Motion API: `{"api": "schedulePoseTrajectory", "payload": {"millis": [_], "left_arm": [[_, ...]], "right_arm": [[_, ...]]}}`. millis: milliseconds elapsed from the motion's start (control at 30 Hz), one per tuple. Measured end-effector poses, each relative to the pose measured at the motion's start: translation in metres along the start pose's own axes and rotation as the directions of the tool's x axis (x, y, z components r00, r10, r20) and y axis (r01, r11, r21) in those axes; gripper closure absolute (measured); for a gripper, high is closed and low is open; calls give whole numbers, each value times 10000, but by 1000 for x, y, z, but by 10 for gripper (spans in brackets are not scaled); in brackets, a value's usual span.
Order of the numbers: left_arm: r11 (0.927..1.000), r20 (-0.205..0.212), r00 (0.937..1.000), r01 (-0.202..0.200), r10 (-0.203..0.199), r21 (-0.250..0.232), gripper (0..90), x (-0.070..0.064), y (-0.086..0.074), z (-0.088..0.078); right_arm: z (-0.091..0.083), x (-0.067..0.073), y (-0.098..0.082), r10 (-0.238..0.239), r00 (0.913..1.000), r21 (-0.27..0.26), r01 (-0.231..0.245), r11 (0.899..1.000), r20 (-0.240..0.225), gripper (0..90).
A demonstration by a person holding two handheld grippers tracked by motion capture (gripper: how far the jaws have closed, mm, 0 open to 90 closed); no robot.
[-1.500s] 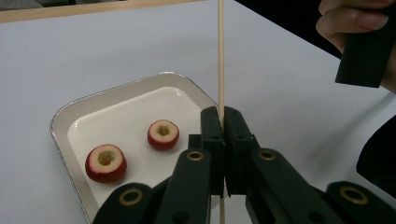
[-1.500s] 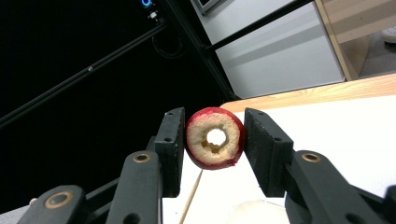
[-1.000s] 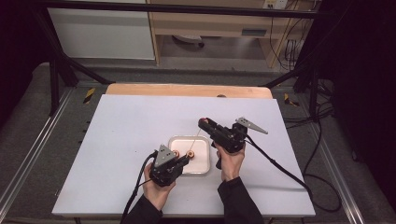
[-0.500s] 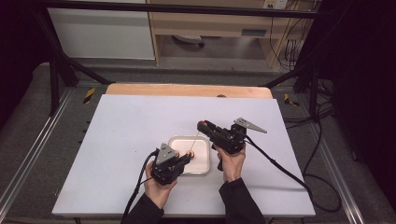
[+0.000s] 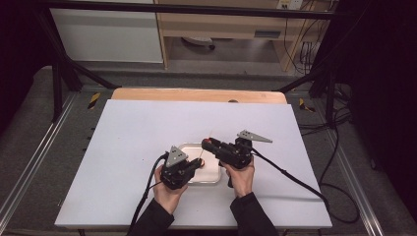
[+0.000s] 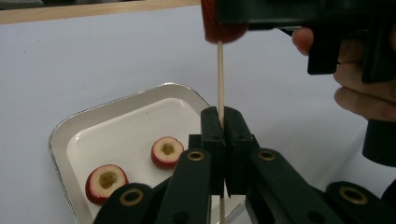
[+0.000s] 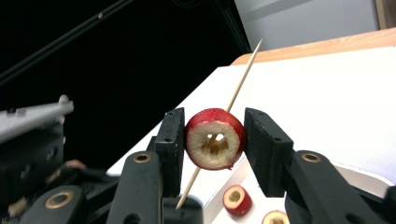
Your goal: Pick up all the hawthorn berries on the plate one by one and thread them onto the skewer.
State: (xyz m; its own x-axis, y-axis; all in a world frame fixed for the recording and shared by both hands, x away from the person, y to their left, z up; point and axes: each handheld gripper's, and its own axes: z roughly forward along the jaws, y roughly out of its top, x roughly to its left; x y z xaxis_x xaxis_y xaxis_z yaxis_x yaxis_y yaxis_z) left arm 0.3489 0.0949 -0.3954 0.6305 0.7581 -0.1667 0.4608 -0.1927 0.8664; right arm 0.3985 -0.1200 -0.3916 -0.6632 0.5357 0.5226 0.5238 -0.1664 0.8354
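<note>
I am looking at one relation here: the skewer (image 6: 220, 74) is standing nearly upright, its long axis running from 6 o'clock to 12 o'clock in the left gripper view, and the cored red fruit (image 7: 215, 138) is sitting on that same line, above the left gripper (image 6: 222, 126). In the right gripper view the stick is passing through the fruit's hollowed middle, slanting from 7 o'clock up to 1 o'clock, with its pointed tip showing past the fruit.

My left gripper is pinching the lower shaft of the skewer, jaws drawn fully together on it. My right gripper (image 7: 214, 140) is clamping the fruit by its sides, jaws part-way apart to suit its width. From the high view, the right gripper (image 5: 210, 145) is lying at about 2 o'clock from the left one (image 5: 195, 164), both over the tray (image 5: 212, 175).

Two more cored fruits (image 6: 167, 151) are waiting in the tray. I judge the next push must follow the stick's axis downward.
</note>
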Motion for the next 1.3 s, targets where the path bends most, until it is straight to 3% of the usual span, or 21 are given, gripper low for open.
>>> {"api": "schedulePoseTrajectory", "payload": {"millis": [167,367,533,600,667,767,833,1000,1067,1100,1167,1200,1267,1300], "left_arm": [[10000,-57,10000,-41,40,-34,888,1,2,3],[9996,-33,9996,-265,265,27,887,4,1,0],[9989,-103,9990,-432,434,196,887,11,-3,-9],[9984,-194,9986,-480,487,312,887,17,-6,-15],[9985,-248,9987,-431,439,323,887,20,-8,-17],[9973,-387,9980,-470,492,560,887,32,-15,-29],[9968,-432,9977,-499,527,632,887,37,-19,-35],[9941,-480,9966,-626,670,888,887,45,-27,-47],[9926,-502,9960,-689,742,1004,886,48,-31,-52],[9924,-517,9958,-701,756,1014,886,50,-34,-54],[9917,-514,9958,-695,754,1082,886,54,-38,-59],[9914,-566,9954,-706,772,1105,886,56,-40,-61],[9895,-646,9942,-771,855,1220,886,59,-43,-64],[9894,-648,9943,-763,848,1233,886,60,-44,-65]], "right_arm": [[3,2,-10,-2,9999,398,9,9992,-171,604],[3,3,-12,-165,9997,427,173,9989,-174,588],[-4,3,-5,-860,9962,309,857,9958,108,432],[-5,2,-2,-1183,9925,498,1167,9919,317,350],[-6,1,-1,-1272,9912,642,1247,9901,365,329],[-5,-4,-1,-1766,9824,1391,1669,9761,604,209],[-4,-7,-2,-2165,9729,2036,1963,9592,819,170],[1,-15,-5,-3022,9479,3461,2513,9039,1009,107],[4,-17,-5,-3506,9314,4051,2846,8689,978,102],[4,-17,-5,-3506,9314,4051,2846,8689,978,102],[9,-16,-4,-4036,9101,4628,3189,8271,943,98],[12,-15,-4,-4166,9047,4827,3267,8126,890,103],[18,-14,-3,-4186,9044,5123,3216,7963,829,112],[22,-13,-2,-4309,8986,5309,3262,7821,826,119]]}}
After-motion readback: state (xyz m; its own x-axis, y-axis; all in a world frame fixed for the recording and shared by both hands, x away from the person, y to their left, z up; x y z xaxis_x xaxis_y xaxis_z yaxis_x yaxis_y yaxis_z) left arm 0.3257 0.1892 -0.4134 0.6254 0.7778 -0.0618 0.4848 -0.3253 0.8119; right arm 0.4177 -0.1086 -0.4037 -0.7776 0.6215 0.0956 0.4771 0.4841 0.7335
